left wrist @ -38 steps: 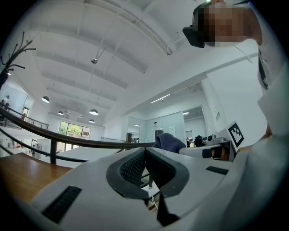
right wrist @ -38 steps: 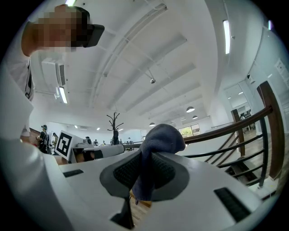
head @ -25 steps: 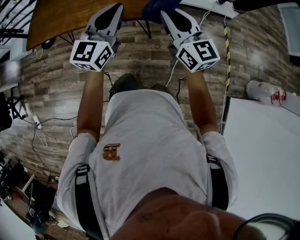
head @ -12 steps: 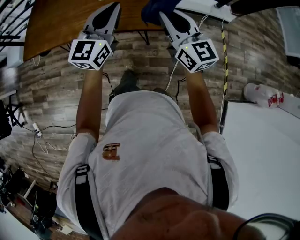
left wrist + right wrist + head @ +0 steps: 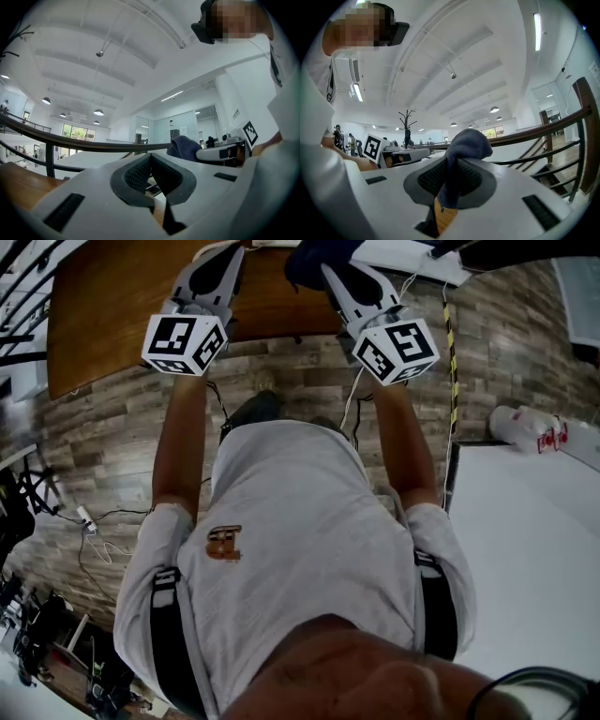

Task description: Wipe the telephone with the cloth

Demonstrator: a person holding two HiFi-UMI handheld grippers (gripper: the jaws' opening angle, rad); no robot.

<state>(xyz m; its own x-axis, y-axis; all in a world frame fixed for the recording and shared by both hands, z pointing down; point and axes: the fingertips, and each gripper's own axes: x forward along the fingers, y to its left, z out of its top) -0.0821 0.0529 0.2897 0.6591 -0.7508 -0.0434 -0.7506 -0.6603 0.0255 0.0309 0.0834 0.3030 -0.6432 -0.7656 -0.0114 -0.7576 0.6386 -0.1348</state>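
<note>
Only the right gripper carries anything: its jaws are closed on a dark blue cloth, which bunches up in a rounded wad above the pads and hangs down in a narrow fold between them. The left gripper is closed too, its ribbed pads meeting at the tips with nothing between them.

From the head view, both arms reach forward from the person's white-shirted body. The left gripper and right gripper point away from the body, side by side and apart, their front ends over the near edge of a brown wooden table. The cloth shows as a dark lump at the right gripper's tip, above the table's edge toward its right end. Each marker cube sits at the wrist end, over the wood-plank floor. A white surface lies to the person's right.

Each gripper view catches the other tool: the left one shows the right gripper level beside it with the cloth at its front, and the right one shows the left gripper likewise. Both views look upward at a white ceiling with lamps.
</note>
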